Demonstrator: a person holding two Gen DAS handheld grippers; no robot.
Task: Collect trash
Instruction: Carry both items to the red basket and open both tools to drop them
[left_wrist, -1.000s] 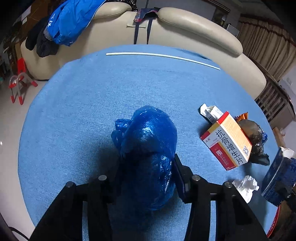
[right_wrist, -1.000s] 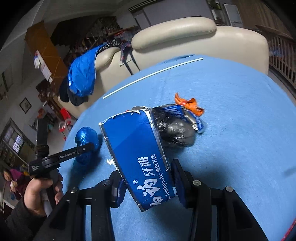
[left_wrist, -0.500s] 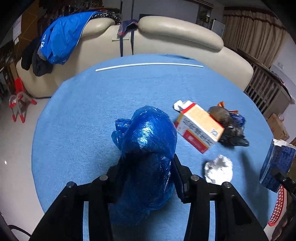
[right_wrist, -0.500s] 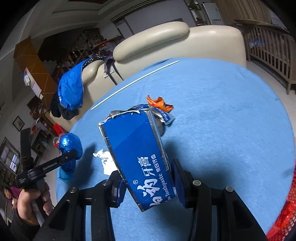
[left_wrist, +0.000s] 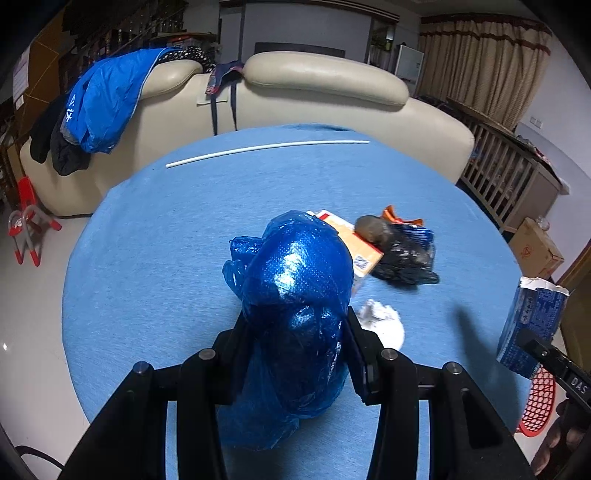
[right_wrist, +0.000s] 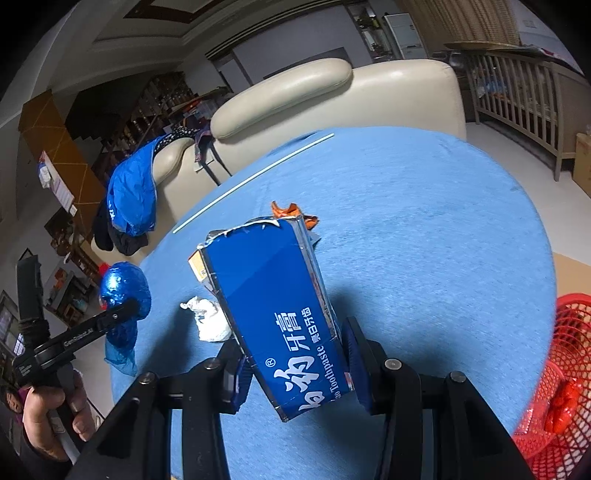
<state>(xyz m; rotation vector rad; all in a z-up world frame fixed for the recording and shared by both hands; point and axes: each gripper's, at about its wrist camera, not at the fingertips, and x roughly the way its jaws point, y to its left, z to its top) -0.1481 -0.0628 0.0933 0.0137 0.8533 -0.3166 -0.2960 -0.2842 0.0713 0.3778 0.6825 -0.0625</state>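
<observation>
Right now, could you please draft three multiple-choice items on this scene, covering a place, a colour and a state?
1. Where is the red mesh basket?
A. Off the table's edge, lower right in the right wrist view
B. On the sofa
C. In the table's middle

2. What colour is the plastic bag in the left gripper?
A. Green
B. Blue
C. White

3. What state is the right gripper in?
A. Open, empty
B. Shut on nothing
C. Shut on the toothpaste box

Key: 1 A, it sits beyond the blue tablecloth; 2 B, shiny blue film; 3 C, both pads press on the box.
</observation>
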